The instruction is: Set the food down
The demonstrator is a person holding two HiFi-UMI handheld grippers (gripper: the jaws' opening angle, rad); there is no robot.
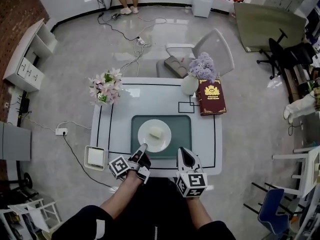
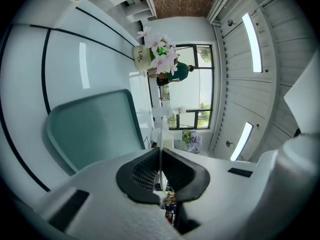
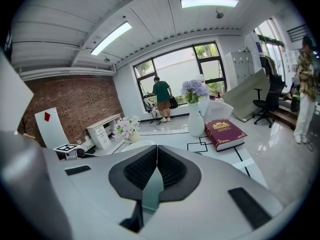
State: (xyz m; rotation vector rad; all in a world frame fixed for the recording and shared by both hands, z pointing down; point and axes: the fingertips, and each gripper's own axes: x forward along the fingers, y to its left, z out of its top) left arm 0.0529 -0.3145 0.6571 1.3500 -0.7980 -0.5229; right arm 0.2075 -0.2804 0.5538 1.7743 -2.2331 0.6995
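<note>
Left claw [image 1: 144,147] clamped on plate [image 1: 165,139] rim, right claw [image 1: 183,150] shut, empty

I see the table [image 1: 205,149] mid-frame, with a mat [image 1: 182,129] at its centre. The plate [image 1: 145,136] sits on the mat's left half, the food [image 1: 156,132] on it. A book [image 1: 211,97] lies at the table's upper right, a vase [image 1: 190,85] just left of it, and a flower pot [image 1: 105,86] at the upper left. A chair [image 1: 215,46] stands above.

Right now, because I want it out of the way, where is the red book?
In the head view the red book lies on the table's far right corner, just right of the white vase of purple flowers.
</note>
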